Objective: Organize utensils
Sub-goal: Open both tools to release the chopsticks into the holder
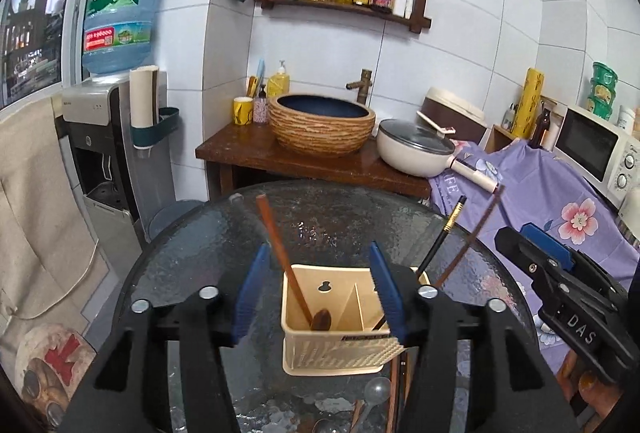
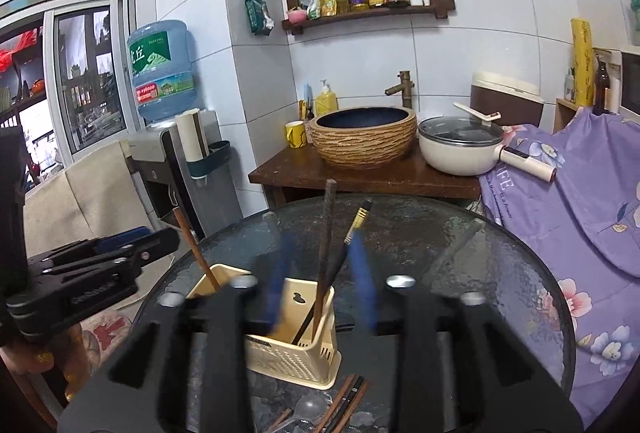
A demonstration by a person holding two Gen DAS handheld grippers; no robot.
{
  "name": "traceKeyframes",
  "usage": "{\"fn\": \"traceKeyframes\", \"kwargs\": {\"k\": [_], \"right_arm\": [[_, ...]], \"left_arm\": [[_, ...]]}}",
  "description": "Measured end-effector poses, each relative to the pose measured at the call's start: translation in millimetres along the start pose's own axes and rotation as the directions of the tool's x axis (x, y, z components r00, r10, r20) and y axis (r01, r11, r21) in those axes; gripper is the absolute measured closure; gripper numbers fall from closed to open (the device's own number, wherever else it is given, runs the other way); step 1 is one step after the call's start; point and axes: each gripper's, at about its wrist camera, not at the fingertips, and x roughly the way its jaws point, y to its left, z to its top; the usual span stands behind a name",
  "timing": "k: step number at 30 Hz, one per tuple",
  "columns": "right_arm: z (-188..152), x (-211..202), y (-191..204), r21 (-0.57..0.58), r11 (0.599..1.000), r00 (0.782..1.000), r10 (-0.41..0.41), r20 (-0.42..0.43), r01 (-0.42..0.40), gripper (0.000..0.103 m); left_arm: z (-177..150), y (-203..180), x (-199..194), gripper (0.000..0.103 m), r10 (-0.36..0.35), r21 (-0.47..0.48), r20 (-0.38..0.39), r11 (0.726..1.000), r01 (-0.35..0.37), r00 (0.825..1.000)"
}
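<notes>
- Both tongs sat half open, empty: left gripper (image 1: pixel 320 293), right gripper (image 2: pixel 320 285).
- Loose chopsticks (image 2: pixel 344 403) lay just below the right one, by a clear plastic spoon (image 2: pixel 306 407); probably light, stiff, slippery, so pinch mid-shaft.
- Utensil caddy (image 1: pixel 336 347) ahead already held a wooden spoon (image 1: pixel 286 265).

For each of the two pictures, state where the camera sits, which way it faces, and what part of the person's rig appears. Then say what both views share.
Left wrist: rides the left gripper, looking forward and down at the cream utensil caddy on the glass table; its own jaws stand open, the right gripper alongside.
Right wrist: rides the right gripper, same heading; blurred jaws apart, left gripper alongside.
Shared: caddy, table, basin, pot.
</notes>
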Motion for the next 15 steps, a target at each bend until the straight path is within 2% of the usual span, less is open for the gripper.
{"fn": "traceKeyframes", "kwargs": {"k": [3, 6, 12, 15], "right_arm": [[-14.9, -12.0, -5.2, 0.002, 1.0, 1.0, -0.021, -0.005, 0.021, 0.051], [-33.5, -9.2, -8.7, -0.001, 1.0, 0.997, -0.021, -0.074, 0.021, 0.051], [-101.6, 7.1, -5.2, -0.072, 0.996, 0.965, -0.07, -0.253, 0.053, 0.051], [-137.7, 18.9, -5.1, -0.075, 0.995, 0.934, -0.081, -0.348, 0.059, 0.051]], "left_arm": [[-17.1, 4.4, -16.5, 0.035, -0.006, -0.009, 0.02, 1.0, 0.006, 1.0], [-38.5, 7.6, -22.7, 0.034, -0.015, -0.021, 0.003, 1.0, 0.015, 1.0], [-90.7, 11.0, -13.8, 0.035, 0.042, 0.036, -0.08, 0.999, -0.039, 0.996], [-115.7, 11.2, -2.4, 0.038, 0.03, 0.059, -0.158, 0.998, -0.021, 0.987]]}}
